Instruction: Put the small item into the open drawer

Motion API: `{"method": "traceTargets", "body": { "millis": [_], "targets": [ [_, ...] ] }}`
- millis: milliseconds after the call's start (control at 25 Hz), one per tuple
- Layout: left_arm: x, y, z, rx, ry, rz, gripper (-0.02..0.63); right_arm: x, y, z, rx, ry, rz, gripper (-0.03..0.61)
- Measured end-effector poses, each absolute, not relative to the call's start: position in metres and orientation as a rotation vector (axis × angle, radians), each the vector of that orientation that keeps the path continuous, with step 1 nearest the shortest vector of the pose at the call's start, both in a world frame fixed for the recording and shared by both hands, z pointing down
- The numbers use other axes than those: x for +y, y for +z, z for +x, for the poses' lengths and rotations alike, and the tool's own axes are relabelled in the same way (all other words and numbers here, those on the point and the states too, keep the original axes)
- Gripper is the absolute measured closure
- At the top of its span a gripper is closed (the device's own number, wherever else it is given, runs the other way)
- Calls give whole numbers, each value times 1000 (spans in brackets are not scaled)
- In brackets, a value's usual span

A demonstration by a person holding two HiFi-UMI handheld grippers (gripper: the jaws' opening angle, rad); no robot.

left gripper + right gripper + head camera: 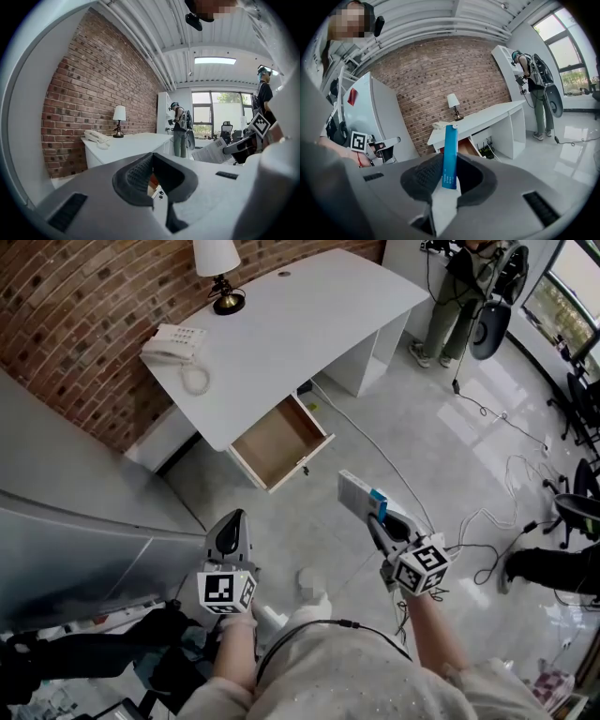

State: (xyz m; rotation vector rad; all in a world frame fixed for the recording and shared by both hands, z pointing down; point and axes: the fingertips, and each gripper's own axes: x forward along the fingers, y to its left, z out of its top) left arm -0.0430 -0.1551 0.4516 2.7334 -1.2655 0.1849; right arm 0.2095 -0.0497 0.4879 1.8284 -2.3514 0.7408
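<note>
My right gripper (379,519), low right of centre, is clamped on one end of the small box (360,493), leaving the rest free, I judge, to slide in cleanly. The open drawer (279,441), mid-frame under the desk (309,315), looks bare inside. My left gripper (228,534) hangs closed, holding nothing.

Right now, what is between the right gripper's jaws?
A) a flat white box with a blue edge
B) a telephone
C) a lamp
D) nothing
A: the right gripper has its jaws pressed on the flat white box, whose blue edge stands up between them.
</note>
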Motion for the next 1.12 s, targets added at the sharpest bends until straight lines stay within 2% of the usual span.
{"method": "traceTargets", "body": {
  "millis": [640,1120],
  "targets": [
    [-204,495,-45,-1272,202,2645,609,-149,520,153,-2454,780,1564,495],
    [-246,556,-52,-1390,245,2495,609,-230,585,113,-2495,797,1250,495]
  ]
}}
